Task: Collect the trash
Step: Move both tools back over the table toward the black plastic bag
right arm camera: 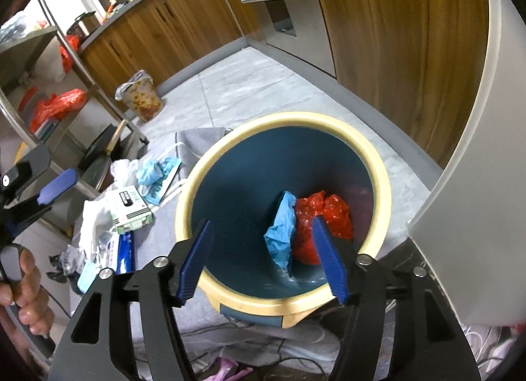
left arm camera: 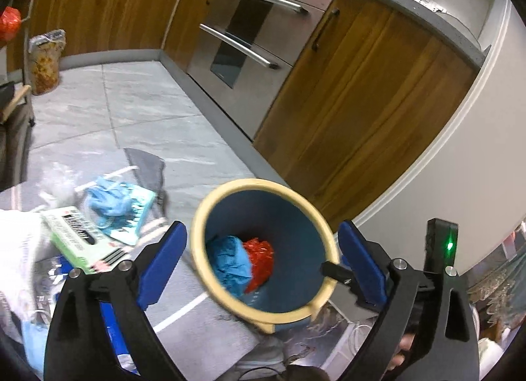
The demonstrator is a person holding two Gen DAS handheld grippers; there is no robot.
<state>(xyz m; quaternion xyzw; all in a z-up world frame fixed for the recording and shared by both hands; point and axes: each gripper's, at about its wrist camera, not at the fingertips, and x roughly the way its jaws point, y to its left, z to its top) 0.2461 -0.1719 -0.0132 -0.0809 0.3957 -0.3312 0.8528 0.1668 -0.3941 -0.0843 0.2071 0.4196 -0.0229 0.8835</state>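
The right tool [right arm camera: 263, 257] hung over the near rim of the bin [right arm camera: 383, 180], its blue pads spread with nothing between them. The left tool [left arm camera: 263, 261] was spread wide as well, one pad on either side of the bin's mouth as that camera saw it, and pinched nothing. In the right wrist view the left tool showed at the far left edge, with the person's hand [right arm camera: 26, 285] gripping its handle.

Inside the bin, a crumpled blue wrapper [right arm camera: 281, 230] lay touching a red plastic bag [right arm camera: 328, 213] at the bottom. The bin stood on a grey mat on the floor.

Left of the bin lay loose trash: a green-and-white carton [right arm camera: 131, 208], a blue glove [right arm camera: 149, 172] and white plastic.

Farther off, a patterned bag [right arm camera: 143, 97] stood by the wooden cabinets [right arm camera: 171, 26], near a steel oven [left arm camera: 250, 49].
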